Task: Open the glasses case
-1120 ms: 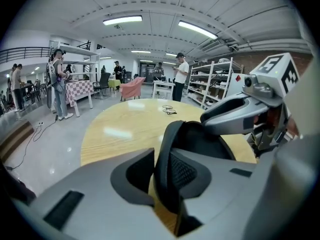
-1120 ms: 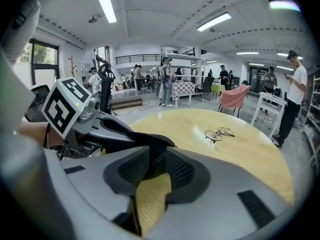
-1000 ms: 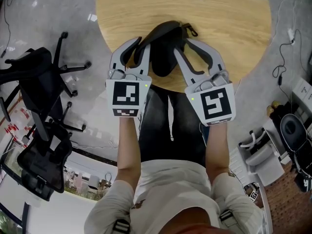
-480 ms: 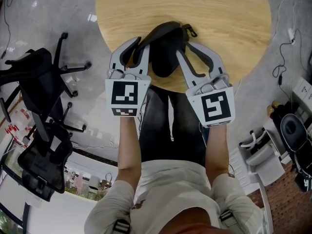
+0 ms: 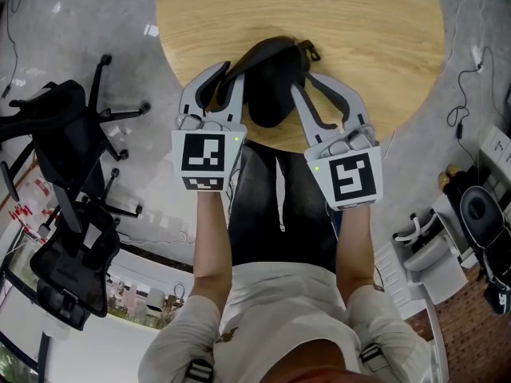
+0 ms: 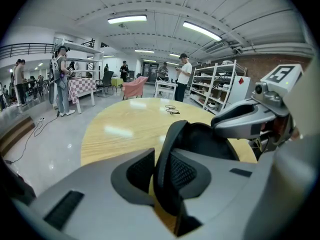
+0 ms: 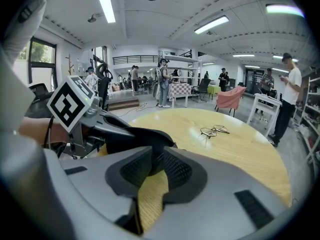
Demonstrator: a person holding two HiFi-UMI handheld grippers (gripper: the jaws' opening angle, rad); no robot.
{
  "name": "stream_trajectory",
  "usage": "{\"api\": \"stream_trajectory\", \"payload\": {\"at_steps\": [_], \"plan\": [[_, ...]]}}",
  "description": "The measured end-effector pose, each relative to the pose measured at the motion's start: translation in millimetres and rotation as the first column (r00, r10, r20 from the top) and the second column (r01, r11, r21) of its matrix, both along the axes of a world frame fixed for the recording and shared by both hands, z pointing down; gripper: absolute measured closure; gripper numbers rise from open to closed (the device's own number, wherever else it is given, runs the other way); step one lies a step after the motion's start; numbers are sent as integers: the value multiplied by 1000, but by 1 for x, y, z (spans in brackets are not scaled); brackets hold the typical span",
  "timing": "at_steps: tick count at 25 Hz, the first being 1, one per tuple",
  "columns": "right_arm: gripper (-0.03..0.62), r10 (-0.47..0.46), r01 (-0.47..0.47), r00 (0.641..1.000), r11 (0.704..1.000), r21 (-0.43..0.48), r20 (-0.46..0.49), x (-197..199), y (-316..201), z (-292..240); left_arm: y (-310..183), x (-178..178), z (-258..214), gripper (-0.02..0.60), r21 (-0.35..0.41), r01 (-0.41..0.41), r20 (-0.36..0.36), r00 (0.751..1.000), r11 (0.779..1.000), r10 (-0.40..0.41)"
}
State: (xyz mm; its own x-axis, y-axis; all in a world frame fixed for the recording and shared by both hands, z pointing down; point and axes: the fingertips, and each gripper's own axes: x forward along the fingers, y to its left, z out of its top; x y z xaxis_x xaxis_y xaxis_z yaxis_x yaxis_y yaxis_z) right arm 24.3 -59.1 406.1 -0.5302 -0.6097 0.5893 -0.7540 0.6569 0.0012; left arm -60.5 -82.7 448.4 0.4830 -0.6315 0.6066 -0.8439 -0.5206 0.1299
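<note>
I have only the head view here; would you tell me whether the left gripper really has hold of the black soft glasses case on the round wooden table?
Observer: Yes. The left gripper view shows the left gripper shut on a raised rim of the black soft glasses case, pinched between its ribbed pads.
Operator: Thank you. And the right one?
Observer: The right gripper has just been closing its jaws. A thin edge of the case lies between its pads, which appear to press on it.
Operator: What is the small thing at my top edge?
Observer: Thin wire-framed spectacles, lying on the round wooden table, apart from the case.
</note>
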Motion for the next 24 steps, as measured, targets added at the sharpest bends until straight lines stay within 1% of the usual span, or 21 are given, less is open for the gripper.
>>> {"api": "stream_trajectory", "payload": {"at_steps": [24], "plan": [[511, 10, -10, 1000, 1000, -7, -1, 5, 2, 2, 0, 1, 0, 508, -1, 10, -2, 1000, 1000, -10]]}}
